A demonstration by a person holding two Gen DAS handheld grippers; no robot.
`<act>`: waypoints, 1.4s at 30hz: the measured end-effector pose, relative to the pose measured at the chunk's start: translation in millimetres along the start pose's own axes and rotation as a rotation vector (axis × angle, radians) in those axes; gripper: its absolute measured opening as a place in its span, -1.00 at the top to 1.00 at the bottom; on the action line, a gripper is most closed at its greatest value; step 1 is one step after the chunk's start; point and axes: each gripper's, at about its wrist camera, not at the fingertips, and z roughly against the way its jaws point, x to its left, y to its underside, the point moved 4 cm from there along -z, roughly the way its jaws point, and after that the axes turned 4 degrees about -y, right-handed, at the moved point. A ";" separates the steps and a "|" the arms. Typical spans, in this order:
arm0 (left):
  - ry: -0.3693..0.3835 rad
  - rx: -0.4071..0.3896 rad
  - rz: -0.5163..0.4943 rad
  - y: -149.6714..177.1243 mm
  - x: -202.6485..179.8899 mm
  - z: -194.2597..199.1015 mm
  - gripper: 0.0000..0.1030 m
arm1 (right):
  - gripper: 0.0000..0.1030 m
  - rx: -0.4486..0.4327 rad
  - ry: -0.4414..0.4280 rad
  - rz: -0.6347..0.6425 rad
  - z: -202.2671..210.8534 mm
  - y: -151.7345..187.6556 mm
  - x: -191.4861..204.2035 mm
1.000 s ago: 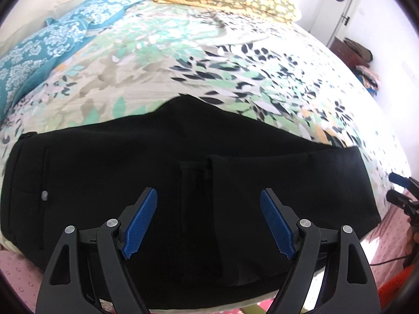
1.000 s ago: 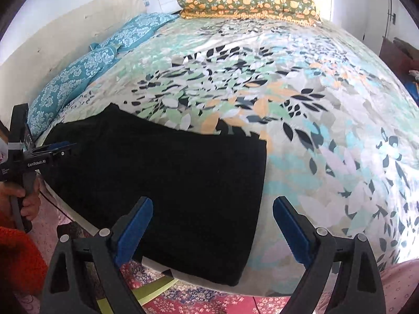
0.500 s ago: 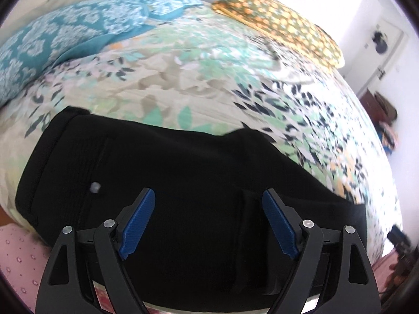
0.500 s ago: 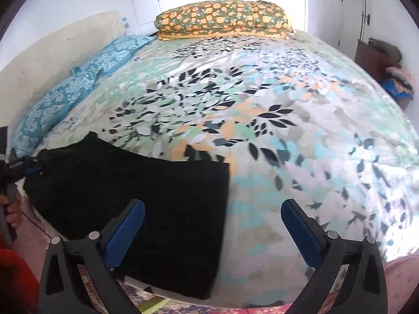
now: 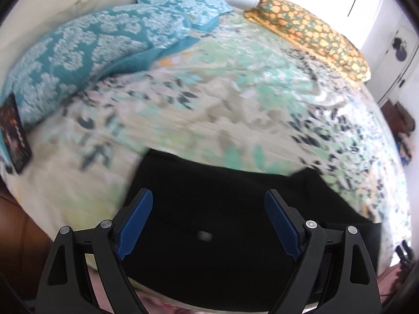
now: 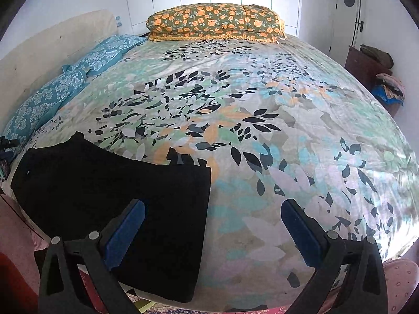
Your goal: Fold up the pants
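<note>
Black pants (image 5: 222, 209) lie flat and folded along the near edge of the bed; they also show in the right wrist view (image 6: 110, 196). A small button (image 5: 204, 235) shows on the waist end. My left gripper (image 5: 208, 225) is open and empty above the waist end. My right gripper (image 6: 212, 235) is open and empty, its left finger over the pants' right end, its right finger over the bedspread.
The bed has a floral leaf-print bedspread (image 6: 262, 130). Teal patterned pillows (image 5: 104, 41) lie along the left. An orange-flowered pillow (image 6: 214, 22) lies at the far end. A dark phone-like object (image 5: 15, 136) rests at the left edge. A cabinet with clothes (image 6: 377, 78) stands at the right.
The left gripper has swung left, from the middle of the pants toward the waist end. The right gripper has shifted right, so more bedspread shows. Both stay open.
</note>
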 end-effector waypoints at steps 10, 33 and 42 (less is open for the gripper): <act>-0.019 0.219 -0.073 6.7 36.9 -64.7 -0.77 | -1.00 0.032 -0.009 0.002 -6.7 4.3 2.7; 0.491 0.182 0.079 1.8 -80.8 64.0 0.77 | -1.00 -0.026 -0.024 -0.082 -0.8 -7.2 -10.4; 0.514 0.387 -0.264 99.9 -303.4 -2.8 0.63 | -1.00 -0.219 -0.042 -0.207 44.8 -15.0 -44.2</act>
